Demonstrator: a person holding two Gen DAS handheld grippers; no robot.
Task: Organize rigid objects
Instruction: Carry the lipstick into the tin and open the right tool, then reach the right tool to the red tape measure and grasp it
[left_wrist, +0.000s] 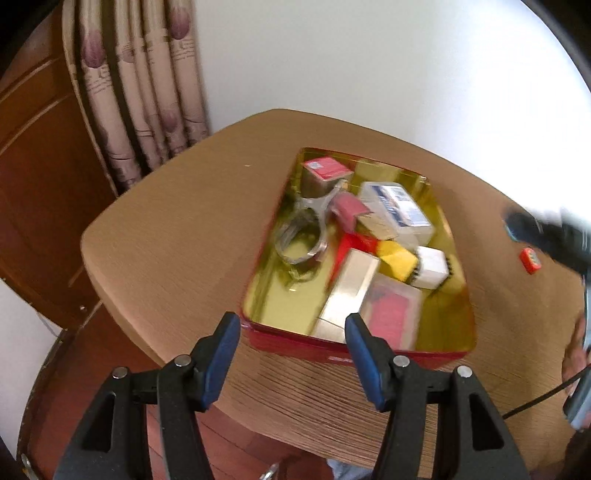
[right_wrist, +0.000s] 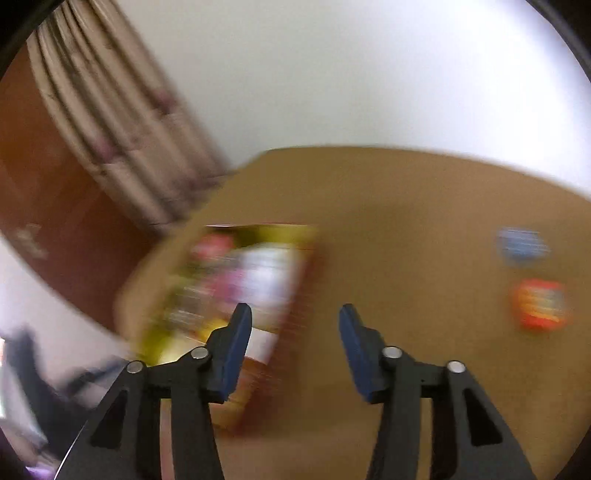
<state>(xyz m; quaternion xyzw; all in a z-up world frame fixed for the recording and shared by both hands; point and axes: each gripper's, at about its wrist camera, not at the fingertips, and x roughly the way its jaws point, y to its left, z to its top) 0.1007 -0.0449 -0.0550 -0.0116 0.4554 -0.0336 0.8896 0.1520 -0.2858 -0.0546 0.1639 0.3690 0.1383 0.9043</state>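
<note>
**Red tin with gold lining, part-filled; two small items loose on table**

Container: one shallow rectangular tin (left_wrist: 258, 330), red outside, shiny gold inside, standing on a round-cornered wooden table (left_wrist: 166, 240) near its middle.

Contents, heaped toward the tin's right and near side:
- metal ring-shaped clamp (left_wrist: 303, 236), at the left, lying flat on the gold floor
- small box with a red top (left_wrist: 325, 170), far corner
- white box with blue print (left_wrist: 399, 210), far right
- dark red box (left_wrist: 349, 210), tilted, against the white one
- yellow block (left_wrist: 397, 262) beside a white box (left_wrist: 432, 267)
- long silver-beige box (left_wrist: 351, 291), leaning on the near wall
- clear case with red inside (left_wrist: 391, 317), touching the silver-beige box

Outside the tin, right part of the table: one small orange-red packet (right_wrist: 541, 304); one blue item (right_wrist: 522, 245), blurred, kind unclear.

Left gripper (left_wrist: 291, 328): fingers apart, empty, just before the tin's near wall.

Right gripper (right_wrist: 295, 325): fingers apart, empty, over bare table between tin and packet.
</note>
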